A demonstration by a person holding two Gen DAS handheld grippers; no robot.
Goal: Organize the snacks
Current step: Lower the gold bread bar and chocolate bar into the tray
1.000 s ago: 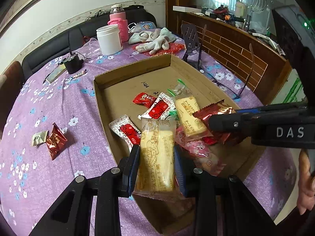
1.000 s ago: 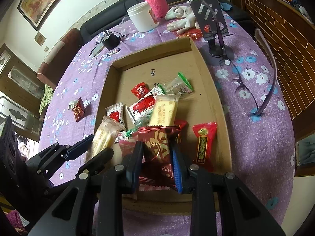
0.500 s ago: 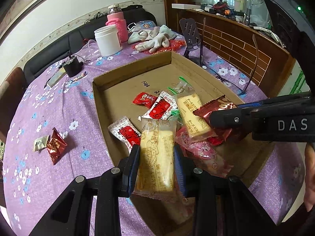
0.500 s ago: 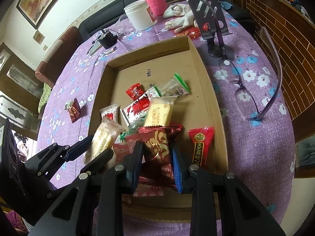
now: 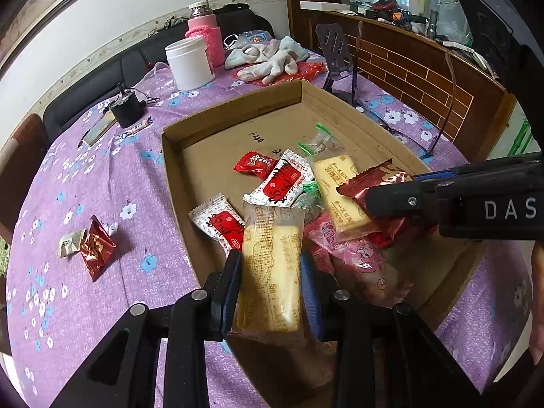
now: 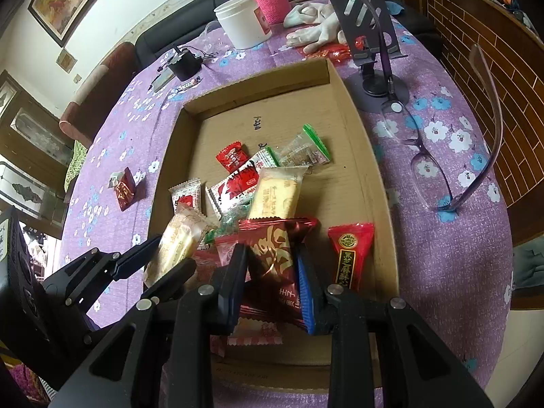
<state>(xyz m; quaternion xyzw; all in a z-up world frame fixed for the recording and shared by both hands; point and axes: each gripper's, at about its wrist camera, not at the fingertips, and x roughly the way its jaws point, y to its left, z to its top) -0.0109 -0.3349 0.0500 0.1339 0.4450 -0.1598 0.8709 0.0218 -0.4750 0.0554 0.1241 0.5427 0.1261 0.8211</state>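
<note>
Two hand-held grippers over a shallow cardboard tray (image 6: 380,183) on a purple flowered tablecloth (image 5: 102,183). The left gripper (image 5: 270,272) has its fingers clamped on the long sides of a clear-wrapped yellow biscuit bar (image 5: 272,265), held just above the tray's near-left part, at about seven o'clock of the tray in the right wrist view. The right gripper (image 6: 272,268) has its fingers closed on a dark red foil packet (image 6: 272,255), held above the near edge at six o'clock. Both packs look light; the biscuit bar is probably stiff but brittle inside a slick film, so a hold across its middle on the long edges seems sound, while hard squeezing could crack it. The foil packet appears soft and crinkly, likely to slip or deform, and is best taken across its filled body rather than its crimped ends. Loose snacks lie heaped at the tray's centre, among them a red packet with gold lettering (image 6: 350,255) at five o'clock and a small zip bag (image 6: 306,153) toward twelve. A second red foil packet (image 5: 97,248) lies outside the tray at nine o'clock, touching a small pale wrapper. The pink packet (image 5: 357,258) under the held items is partly covered, the tray's near wall is hidden by the grippers, and the printing on most wrappers is too small to read.
</note>
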